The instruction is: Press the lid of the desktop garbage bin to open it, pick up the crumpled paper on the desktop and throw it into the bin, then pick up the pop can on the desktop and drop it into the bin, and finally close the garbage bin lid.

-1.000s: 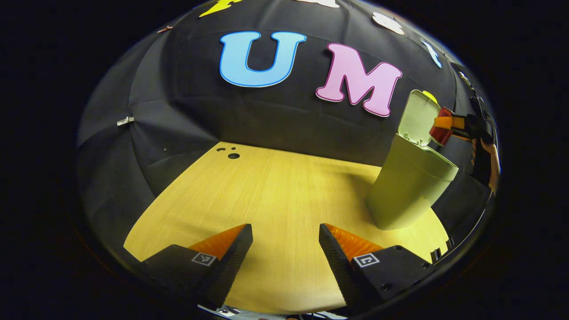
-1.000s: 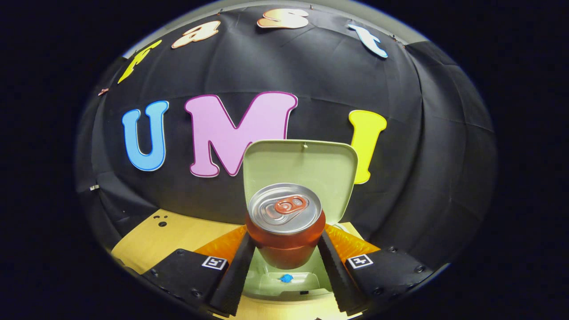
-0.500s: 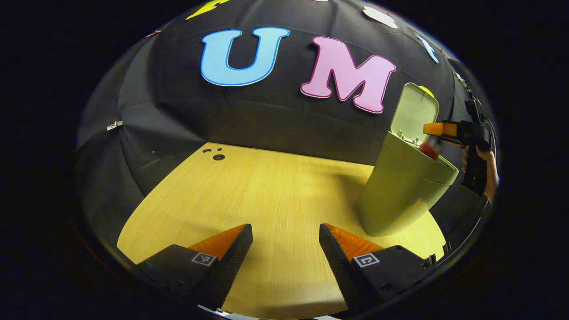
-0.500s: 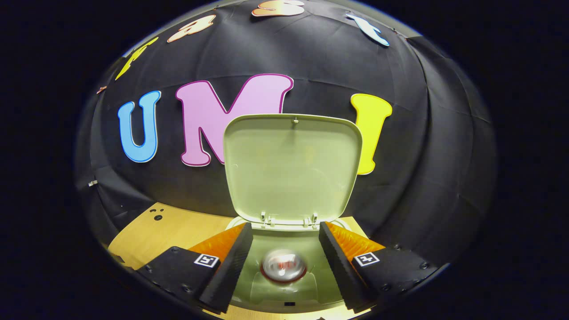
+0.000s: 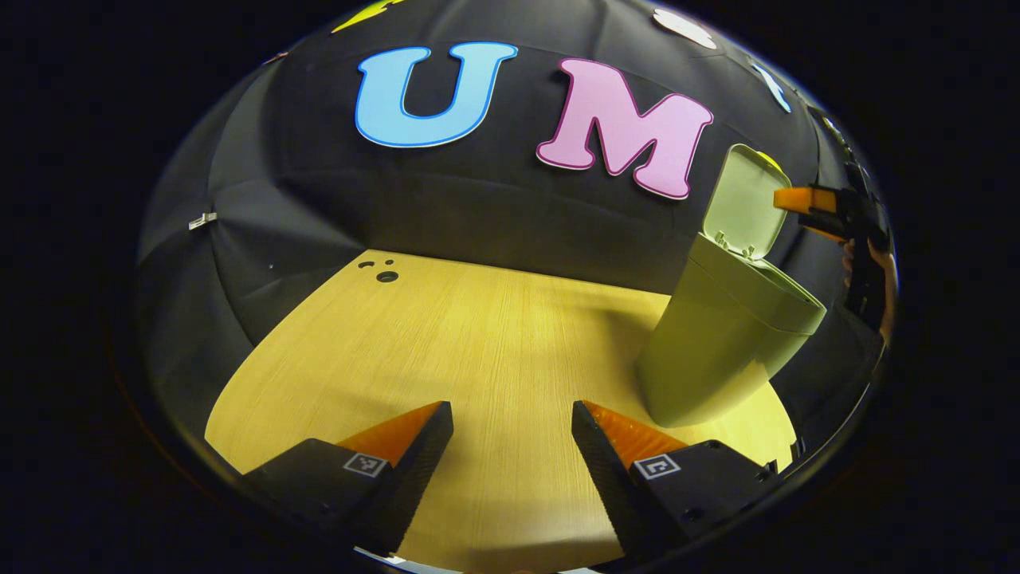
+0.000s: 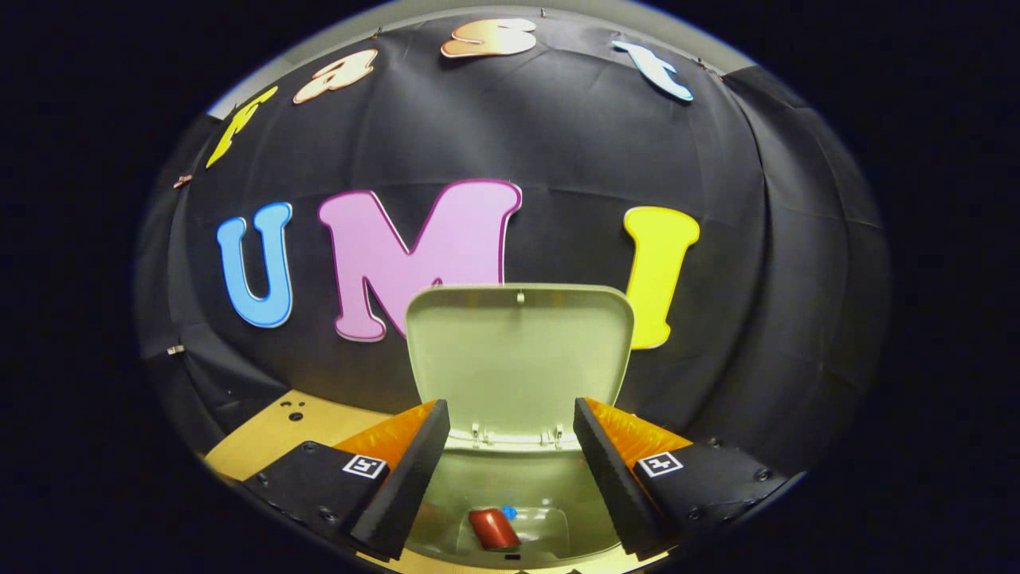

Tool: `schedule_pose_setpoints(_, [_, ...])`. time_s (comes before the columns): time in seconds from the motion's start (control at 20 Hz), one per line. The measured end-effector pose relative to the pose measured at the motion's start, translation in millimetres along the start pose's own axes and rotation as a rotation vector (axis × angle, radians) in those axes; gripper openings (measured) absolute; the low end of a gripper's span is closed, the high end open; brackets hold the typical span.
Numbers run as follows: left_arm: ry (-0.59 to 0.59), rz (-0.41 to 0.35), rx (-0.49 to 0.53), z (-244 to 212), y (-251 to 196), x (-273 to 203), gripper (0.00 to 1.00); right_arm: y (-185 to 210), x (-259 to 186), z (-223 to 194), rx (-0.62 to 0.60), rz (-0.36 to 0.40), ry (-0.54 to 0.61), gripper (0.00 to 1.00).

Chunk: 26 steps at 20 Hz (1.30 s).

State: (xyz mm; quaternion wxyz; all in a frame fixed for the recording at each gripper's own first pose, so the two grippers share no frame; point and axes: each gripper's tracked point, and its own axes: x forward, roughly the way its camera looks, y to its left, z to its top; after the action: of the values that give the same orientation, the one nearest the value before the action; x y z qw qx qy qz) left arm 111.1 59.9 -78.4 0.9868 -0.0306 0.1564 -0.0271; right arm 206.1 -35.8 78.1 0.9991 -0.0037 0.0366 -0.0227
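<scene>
Now one bin point(image 6: 510, 494), lid point(image 6: 518, 359) up, one can point(image 6: 492, 528) inside, two tongs point(image 5: 510, 446) point(image 6: 510, 458) wide, empty.

Bin point(image 5: 729, 343) stands at the right side of the table point(image 5: 478, 343); broad bare wood left of it and on the near side, room to pass. Lid point(image 6: 519, 355) upright at the far edge of the mouth, blocking entry from behind. Mouth open from above and from the near side; can point(image 6: 492, 528) lies at the bottom. Right gripper point(image 6: 510, 470), jaws apart, hangs over the opening. Left gripper point(image 5: 510, 446), jaws apart, over bare wood. Black cloth wall closes the far side.
</scene>
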Motion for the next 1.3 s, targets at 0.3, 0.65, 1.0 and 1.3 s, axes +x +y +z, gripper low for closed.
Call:
schedule_pose_setpoints(0.3, [0.004,0.014,-0.027,-7.9,1.2,-4.6,0.96,-2.1,8.6,70.8,0.024,0.002,-0.111,0.98])
schedule_pose_setpoints(0.65, [0.015,0.055,-0.025,-19.5,10.3,-10.9,0.96,-4.9,42.6,93.8,0.074,-0.027,-0.102,0.97])
schedule_pose_setpoints(1.0, [0.019,0.128,-0.096,-26.0,24.8,-18.6,0.96,-4.3,81.1,84.1,0.068,-0.027,-0.067,0.97])
schedule_pose_setpoints(1.3, [0.024,0.208,-0.1,-32.8,23.6,-23.6,0.96,2.7,90.6,77.9,0.0,0.025,-0.066,0.96])
